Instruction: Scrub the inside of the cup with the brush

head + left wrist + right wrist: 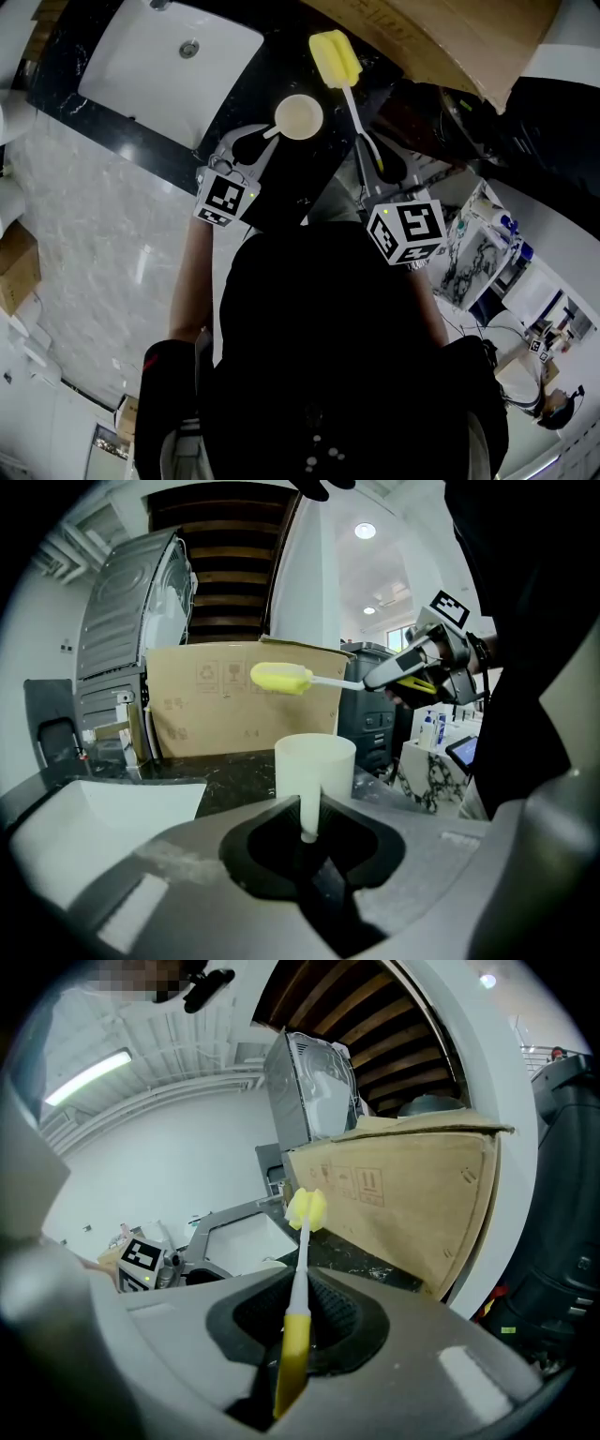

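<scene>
- The left gripper [309,834] pinches the straight handle of a small white plastic cup [315,759], held upright above a black speckled stone counter [281,56].
- The right gripper [298,1321] is clamped on the yellow grip of a white-stemmed brush [300,1251]; its yellow sponge head [307,1209] is raised clear of the cup.
- Beyond them are a white rectangular sink [141,66] and a brown cardboard box [403,1194].
</scene>
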Demonstrator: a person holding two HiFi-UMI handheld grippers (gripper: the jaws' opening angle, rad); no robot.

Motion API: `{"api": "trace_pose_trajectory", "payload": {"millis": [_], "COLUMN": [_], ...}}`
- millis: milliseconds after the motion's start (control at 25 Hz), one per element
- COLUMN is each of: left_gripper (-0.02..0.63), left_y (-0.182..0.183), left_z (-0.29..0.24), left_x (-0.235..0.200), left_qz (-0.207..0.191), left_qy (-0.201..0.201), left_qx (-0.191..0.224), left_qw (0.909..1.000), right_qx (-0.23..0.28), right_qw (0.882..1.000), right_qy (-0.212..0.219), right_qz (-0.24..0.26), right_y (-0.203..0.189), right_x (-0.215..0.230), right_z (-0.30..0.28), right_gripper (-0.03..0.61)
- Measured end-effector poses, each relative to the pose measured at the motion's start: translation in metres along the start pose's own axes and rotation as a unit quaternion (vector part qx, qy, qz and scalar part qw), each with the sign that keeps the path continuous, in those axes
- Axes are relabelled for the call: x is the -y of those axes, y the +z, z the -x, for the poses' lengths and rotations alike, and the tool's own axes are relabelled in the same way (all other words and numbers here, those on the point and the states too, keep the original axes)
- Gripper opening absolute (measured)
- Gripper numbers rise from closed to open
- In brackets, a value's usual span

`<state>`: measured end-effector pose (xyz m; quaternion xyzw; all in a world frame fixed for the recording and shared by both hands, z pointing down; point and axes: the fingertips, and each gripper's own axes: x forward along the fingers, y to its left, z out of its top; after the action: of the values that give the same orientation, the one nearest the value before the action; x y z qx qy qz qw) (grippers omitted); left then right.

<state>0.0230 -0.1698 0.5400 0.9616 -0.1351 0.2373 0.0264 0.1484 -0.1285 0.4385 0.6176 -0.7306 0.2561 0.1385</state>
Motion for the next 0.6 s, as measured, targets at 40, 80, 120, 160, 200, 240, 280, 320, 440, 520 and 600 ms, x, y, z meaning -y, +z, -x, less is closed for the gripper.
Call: {"api": "trace_pose_trajectory", "payload": {"millis": [40, 80, 120, 160, 200, 240, 280, 320, 440, 520, 600], "left_gripper": [0.060, 0.060, 0.060, 0.060, 0.060, 0.060, 0.060, 0.060, 0.060, 0.060, 0.060], "left_y": [-0.001, -0.002, -0.003, -0.004, -0.004, -0.004, -0.004, -0.004, -0.005, -0.004, -0.004], "left_z": [0.002, 0.004, 0.007, 0.009, 0.012, 0.015, 0.018, 0.021, 0.030, 0.036, 0.042], "left_x": [0.001, 0.002, 0.003, 0.003, 0.003, 0.003, 0.002, 0.002, 0.002, 0.003, 0.004], "left_qz": [0.000, 0.000, 0.000, -0.001, -0.002, -0.003, -0.005, -0.006, -0.012, -0.015, -0.017], "left_qy": [0.001, 0.002, 0.003, 0.003, 0.004, 0.006, 0.007, 0.009, 0.013, 0.017, 0.019], "left_qx": [-0.002, -0.003, -0.005, -0.006, -0.007, -0.008, -0.009, -0.011, -0.020, -0.023, -0.026], "left_qw": [1.0000, 1.0000, 1.0000, 1.0000, 1.0000, 0.9999, 0.9999, 0.9999, 0.9996, 0.9995, 0.9994], "right_qx": [-0.004, -0.009, -0.015, -0.023, -0.030, -0.038, -0.045, -0.051, -0.067, -0.077, -0.088], "right_qw": [1.000, 1.000, 0.999, 0.998, 0.997, 0.995, 0.994, 0.992, 0.987, 0.984, 0.980], "right_qy": [0.005, 0.012, 0.020, 0.027, 0.032, 0.037, 0.042, 0.048, 0.067, 0.078, 0.091], "right_qz": [0.006, 0.016, 0.028, 0.044, 0.062, 0.079, 0.094, 0.106, 0.128, 0.140, 0.156], "right_y": [-0.001, -0.003, -0.004, -0.006, -0.008, -0.010, -0.012, -0.013, -0.018, -0.019, -0.020], "right_x": [-0.002, -0.004, -0.007, -0.009, -0.011, -0.012, -0.014, -0.015, -0.020, -0.023, -0.026], "right_z": [0.001, 0.001, 0.002, 0.003, 0.003, 0.004, 0.005, 0.006, 0.010, 0.013, 0.016], "right_gripper": [0.041, 0.041, 0.041, 0.041, 0.041, 0.041, 0.041, 0.041, 0.041, 0.041, 0.041]}}
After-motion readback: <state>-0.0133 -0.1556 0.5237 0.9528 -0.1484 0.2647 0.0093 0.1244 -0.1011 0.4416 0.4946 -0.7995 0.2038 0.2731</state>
